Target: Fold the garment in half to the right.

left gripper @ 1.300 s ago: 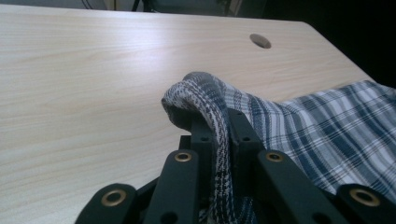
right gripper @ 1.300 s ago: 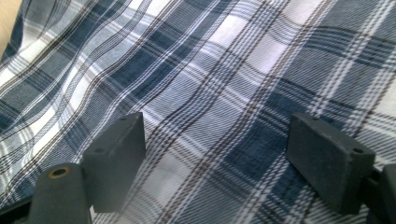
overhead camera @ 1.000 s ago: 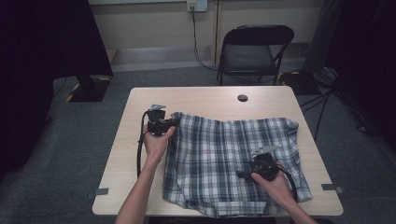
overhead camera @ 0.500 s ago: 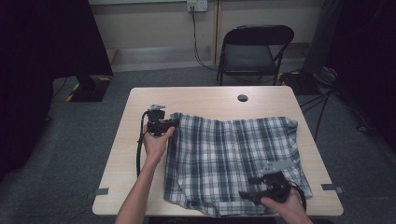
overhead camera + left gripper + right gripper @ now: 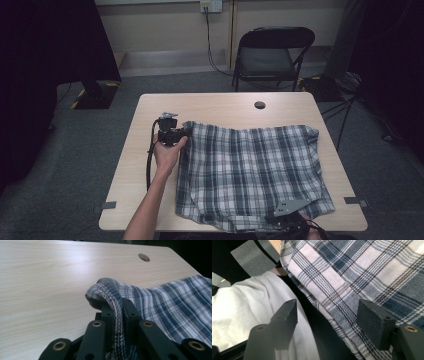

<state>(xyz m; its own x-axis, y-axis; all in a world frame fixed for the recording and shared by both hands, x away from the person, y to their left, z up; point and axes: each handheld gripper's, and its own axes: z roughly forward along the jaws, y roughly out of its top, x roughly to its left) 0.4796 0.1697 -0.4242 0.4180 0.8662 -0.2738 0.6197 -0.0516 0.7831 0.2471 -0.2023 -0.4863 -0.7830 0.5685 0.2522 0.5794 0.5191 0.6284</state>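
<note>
Plaid shirt (image 5: 250, 175) lies spread on the desk (image 5: 220, 107). My left gripper (image 5: 116, 307) pinches its far corner; my right gripper (image 5: 327, 322), fingers apart, nears the overhanging hem. Grabbing too shallow could slip off, dragging cloth floorward.

text: none readable | labels: none | signs: none
</note>
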